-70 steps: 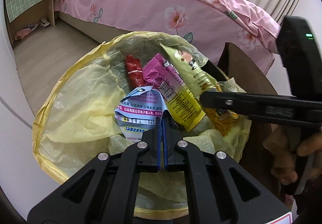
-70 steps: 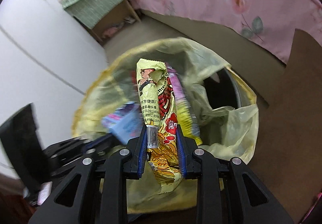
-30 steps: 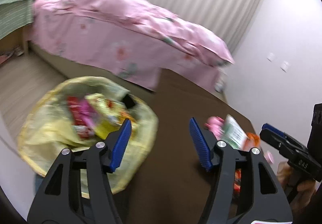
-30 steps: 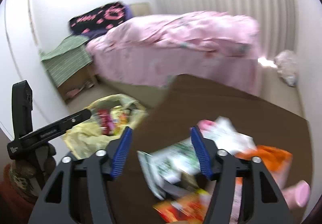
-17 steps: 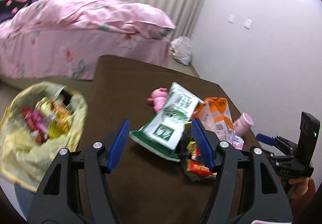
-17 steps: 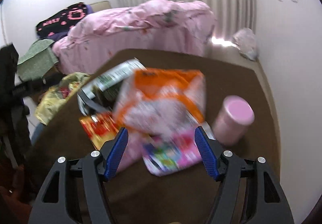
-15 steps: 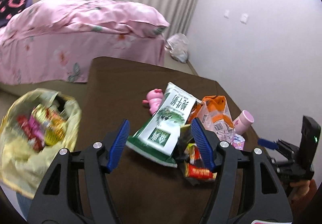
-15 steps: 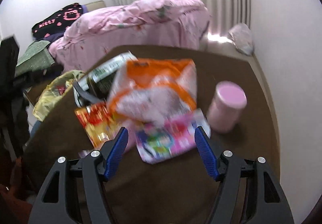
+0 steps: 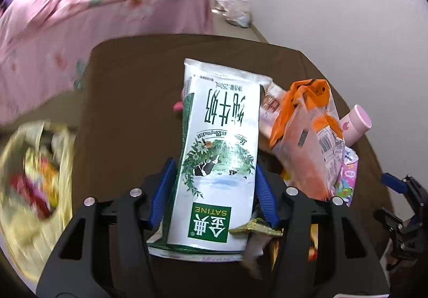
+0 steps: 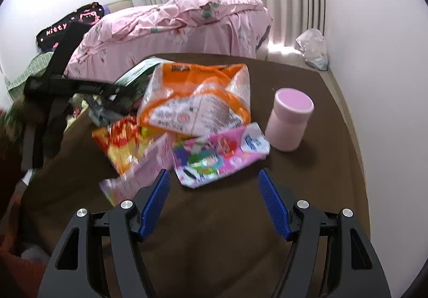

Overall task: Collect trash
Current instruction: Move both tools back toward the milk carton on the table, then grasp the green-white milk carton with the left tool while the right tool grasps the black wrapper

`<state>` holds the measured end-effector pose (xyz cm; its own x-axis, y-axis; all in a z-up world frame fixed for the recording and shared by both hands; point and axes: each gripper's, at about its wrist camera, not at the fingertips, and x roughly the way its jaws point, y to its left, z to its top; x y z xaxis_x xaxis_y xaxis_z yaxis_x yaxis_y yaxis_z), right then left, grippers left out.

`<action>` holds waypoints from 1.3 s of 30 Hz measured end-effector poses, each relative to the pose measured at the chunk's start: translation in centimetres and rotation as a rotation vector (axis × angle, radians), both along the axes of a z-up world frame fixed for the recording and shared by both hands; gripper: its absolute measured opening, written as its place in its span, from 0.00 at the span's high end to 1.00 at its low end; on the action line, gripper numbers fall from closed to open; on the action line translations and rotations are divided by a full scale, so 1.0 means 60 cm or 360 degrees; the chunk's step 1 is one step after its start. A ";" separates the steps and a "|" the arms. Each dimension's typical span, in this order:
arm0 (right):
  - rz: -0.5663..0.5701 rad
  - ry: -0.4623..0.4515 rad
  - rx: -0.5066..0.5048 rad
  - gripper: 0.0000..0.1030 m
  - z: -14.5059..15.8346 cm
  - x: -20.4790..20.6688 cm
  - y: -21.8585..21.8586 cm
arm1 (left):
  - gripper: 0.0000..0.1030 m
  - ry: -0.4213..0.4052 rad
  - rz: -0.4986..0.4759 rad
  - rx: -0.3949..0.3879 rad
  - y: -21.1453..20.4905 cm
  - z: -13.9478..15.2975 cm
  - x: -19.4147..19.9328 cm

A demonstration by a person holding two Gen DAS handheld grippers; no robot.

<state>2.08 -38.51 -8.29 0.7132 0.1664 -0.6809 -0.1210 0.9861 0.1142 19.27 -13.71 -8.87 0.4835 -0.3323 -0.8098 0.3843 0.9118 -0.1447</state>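
Note:
A white and green milk carton (image 9: 219, 137) lies on top of a heap of wrappers on the brown table (image 9: 128, 100). My left gripper (image 9: 214, 167) straddles the carton's lower half. Its jaws are closing, and the blue pads stand right at the carton's sides without clearly pressing. In the right wrist view my right gripper (image 10: 214, 175) is open and empty. It hovers just short of a pink printed wrapper (image 10: 219, 156). Behind that lie an orange bag (image 10: 198, 100) and a red and yellow snack packet (image 10: 125, 142). The left gripper's black body (image 10: 80, 89) reaches in from the left.
A pink lidded cup (image 10: 290, 121) stands upright right of the heap. The yellow-lined bin (image 9: 32, 177), holding several wrappers, sits below the table's left edge. A pink bed (image 10: 174, 22) fills the background. A white plastic bag (image 10: 313, 52) lies on the floor by the wall.
Both grippers let their wrappers go into the bin and swung over to the table. The left gripper came down around the milk carton. The right gripper halted, open, before the pink wrapper.

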 end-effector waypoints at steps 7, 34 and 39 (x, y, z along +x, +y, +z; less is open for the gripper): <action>0.0139 0.0047 0.0033 0.43 -0.006 0.039 0.055 | 0.48 0.0018 0.0227 -0.0093 0.079 -0.003 -0.079; 0.0779 0.0145 -0.0095 0.80 -0.014 -0.003 0.242 | 0.37 -0.0150 0.0407 -0.0357 0.224 0.026 -0.124; 0.0586 0.0036 -0.0023 0.81 0.011 -0.019 0.187 | 0.34 -0.0147 0.0168 -0.0291 0.156 0.044 -0.121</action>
